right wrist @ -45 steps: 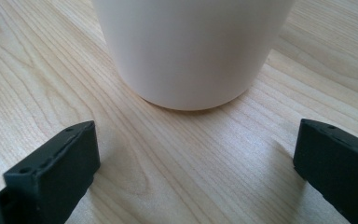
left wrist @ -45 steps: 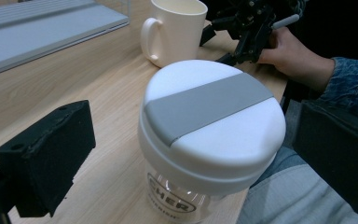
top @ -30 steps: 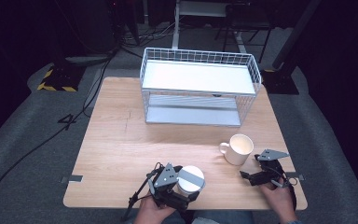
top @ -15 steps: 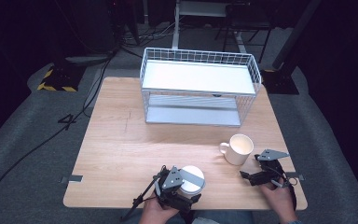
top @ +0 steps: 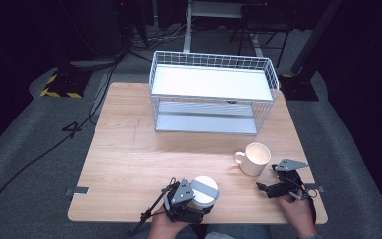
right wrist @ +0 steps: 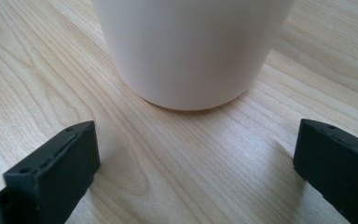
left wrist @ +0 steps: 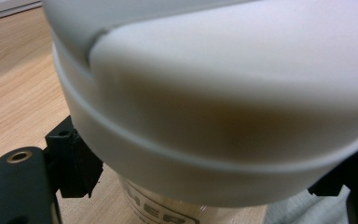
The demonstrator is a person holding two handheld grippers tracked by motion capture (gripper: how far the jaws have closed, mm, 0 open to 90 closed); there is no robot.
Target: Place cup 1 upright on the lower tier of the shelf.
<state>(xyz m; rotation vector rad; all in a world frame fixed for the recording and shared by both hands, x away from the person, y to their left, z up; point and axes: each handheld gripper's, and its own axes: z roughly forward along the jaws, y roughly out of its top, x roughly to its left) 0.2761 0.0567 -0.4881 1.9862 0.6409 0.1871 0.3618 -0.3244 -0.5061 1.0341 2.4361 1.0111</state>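
At the near edge of a wooden table (top: 129,159), the left gripper (top: 191,201) clamps a white-lidded container (top: 204,191), its black jaws pressed against the clear body just under the broad white lid. In the left gripper view the container (left wrist: 214,116) looms immediately ahead of the fingers (left wrist: 72,161), so close that it blurs, with a strip of dark lettering (too cropped to read) on the clear wall between the two jaw tips and bare wood off to the fingers' left. The right gripper (top: 274,185) rests low over the table near the right corner, its jaws spread wide and closing on nothing. A white mug (top: 254,159) stands upright just beyond those open fingers, apart from them, its handle turned toward the left gripper's side. In the right gripper view the mug (right wrist: 191,51) sits dead ahead and centred between the two black fingers (right wrist: 58,161), with a stretch of bare wood grain separating its base from both tips. Well beyond both grippers, at the far side of the table, stands a white wire rack (top: 211,94) with a white upper shelf and a grey lower one. The person's hands enter from the bottom of the high view, one behind each gripper.
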